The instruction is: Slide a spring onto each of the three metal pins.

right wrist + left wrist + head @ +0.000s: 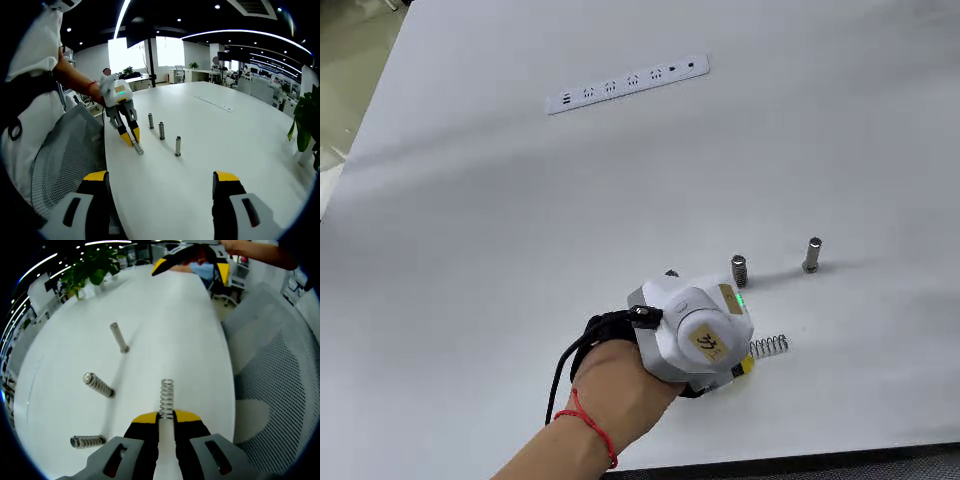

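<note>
The left gripper has its yellow-tipped jaws clamped on 1 end of a loose silver coil spring, low over the white table. Beside it stand 3 pins: the nearest spring-covered pin, the middle spring-covered pin and the bare steel pin. The right gripper hangs well apart, its jaws wide.

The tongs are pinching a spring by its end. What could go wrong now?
1. The left tongs grip the spring only at one end, so it might bend or pop out.
2. The spring points along the table, but the bare pin stands upright, so the spring may miss when tipped over it.
3. Two pins already wearing springs stand close by, and the tongs could bump them.
</note>
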Demonstrator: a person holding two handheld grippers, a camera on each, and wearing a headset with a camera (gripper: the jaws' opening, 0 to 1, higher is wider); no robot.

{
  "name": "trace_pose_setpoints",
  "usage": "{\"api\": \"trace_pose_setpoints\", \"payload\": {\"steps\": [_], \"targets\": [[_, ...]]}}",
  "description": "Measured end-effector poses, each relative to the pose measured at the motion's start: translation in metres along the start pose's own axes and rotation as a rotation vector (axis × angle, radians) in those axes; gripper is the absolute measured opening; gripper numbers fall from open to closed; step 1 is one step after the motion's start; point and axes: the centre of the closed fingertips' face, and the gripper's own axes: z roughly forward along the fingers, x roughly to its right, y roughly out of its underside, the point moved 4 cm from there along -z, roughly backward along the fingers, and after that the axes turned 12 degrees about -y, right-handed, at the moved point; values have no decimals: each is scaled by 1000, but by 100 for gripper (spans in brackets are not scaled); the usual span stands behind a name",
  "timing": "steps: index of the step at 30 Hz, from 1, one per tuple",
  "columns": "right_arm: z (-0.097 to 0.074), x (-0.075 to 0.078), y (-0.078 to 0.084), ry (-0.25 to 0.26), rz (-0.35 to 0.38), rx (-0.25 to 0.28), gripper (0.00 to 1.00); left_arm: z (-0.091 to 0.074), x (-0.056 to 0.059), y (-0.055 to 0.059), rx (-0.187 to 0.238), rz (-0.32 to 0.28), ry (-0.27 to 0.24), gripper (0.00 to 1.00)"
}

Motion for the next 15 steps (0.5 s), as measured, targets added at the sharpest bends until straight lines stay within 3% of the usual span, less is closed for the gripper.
{"api": "trace_pose_setpoints", "payload": {"steps": [15], "targets": [[6,-2,-6,-13,-5,-3,85,-7,0,-5,38,-41,0,11]]}}
